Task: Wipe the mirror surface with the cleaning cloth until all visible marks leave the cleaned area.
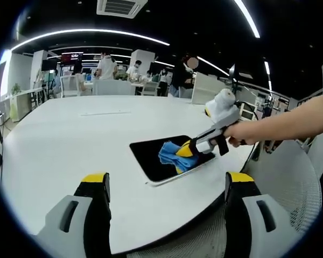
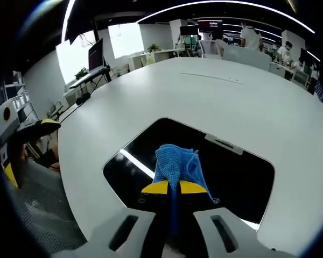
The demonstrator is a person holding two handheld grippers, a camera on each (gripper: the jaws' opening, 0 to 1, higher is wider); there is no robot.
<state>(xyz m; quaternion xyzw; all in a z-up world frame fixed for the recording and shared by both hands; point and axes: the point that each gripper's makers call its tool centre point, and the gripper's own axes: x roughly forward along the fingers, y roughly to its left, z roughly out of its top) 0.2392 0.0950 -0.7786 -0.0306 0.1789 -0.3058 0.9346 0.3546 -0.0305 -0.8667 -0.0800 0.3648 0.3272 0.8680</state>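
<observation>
cloth (image 2: 176, 164) on mirror (image 2: 242, 177)

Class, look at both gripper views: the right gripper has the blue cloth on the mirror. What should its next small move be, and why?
Probably slide the blue cloth sideways across the mirror. The right gripper is shut on the cloth, which sits on the dark glass near the closer edge, so most of the surface looks unwiped. The left gripper hangs open, apart from the mirror.

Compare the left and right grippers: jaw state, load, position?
The left gripper has its jaws wide apart and holds nothing; the right gripper is shut on the blue cloth. The left hovers over bare table; the right presses the cloth onto the mirror. Both have yellow tips.
</observation>
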